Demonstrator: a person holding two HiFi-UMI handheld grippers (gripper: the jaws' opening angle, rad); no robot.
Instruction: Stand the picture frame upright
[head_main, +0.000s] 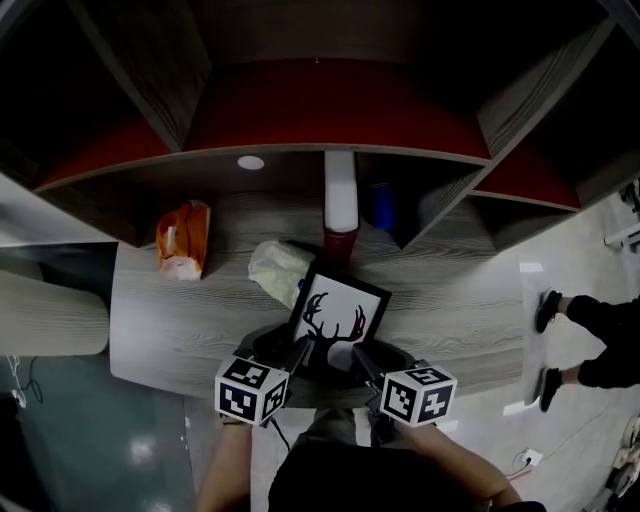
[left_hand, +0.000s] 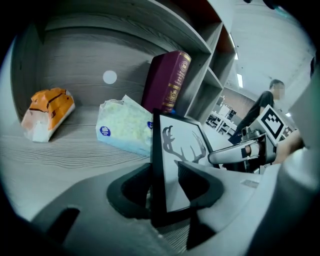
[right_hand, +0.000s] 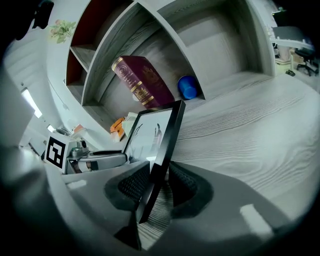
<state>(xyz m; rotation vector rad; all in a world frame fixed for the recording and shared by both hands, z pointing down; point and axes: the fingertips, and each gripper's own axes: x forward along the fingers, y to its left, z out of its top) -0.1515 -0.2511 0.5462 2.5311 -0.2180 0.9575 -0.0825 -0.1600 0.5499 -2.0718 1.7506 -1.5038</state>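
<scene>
The picture frame (head_main: 340, 312), black-edged with a black antler print on white, stands on its lower edge on the wood-grain tabletop (head_main: 180, 320), leaning back a little. My left gripper (head_main: 297, 352) is at its lower left side. In the left gripper view the frame (left_hand: 182, 150) sits between the pads of the left gripper (left_hand: 165, 185), which lie against it. My right gripper (head_main: 362, 356) is at the lower right side. In the right gripper view the frame's edge (right_hand: 165, 145) runs aslant between the right gripper's (right_hand: 159, 187) pads, with table grain showing beside it.
Behind the frame lie a pale tissue pack (head_main: 280, 268) and an orange bag (head_main: 183, 240). A maroon book (left_hand: 167, 82) leans in the shelf unit (head_main: 330, 150), with a blue cup (right_hand: 188, 88) beside it. A person's legs (head_main: 590, 330) are at the right.
</scene>
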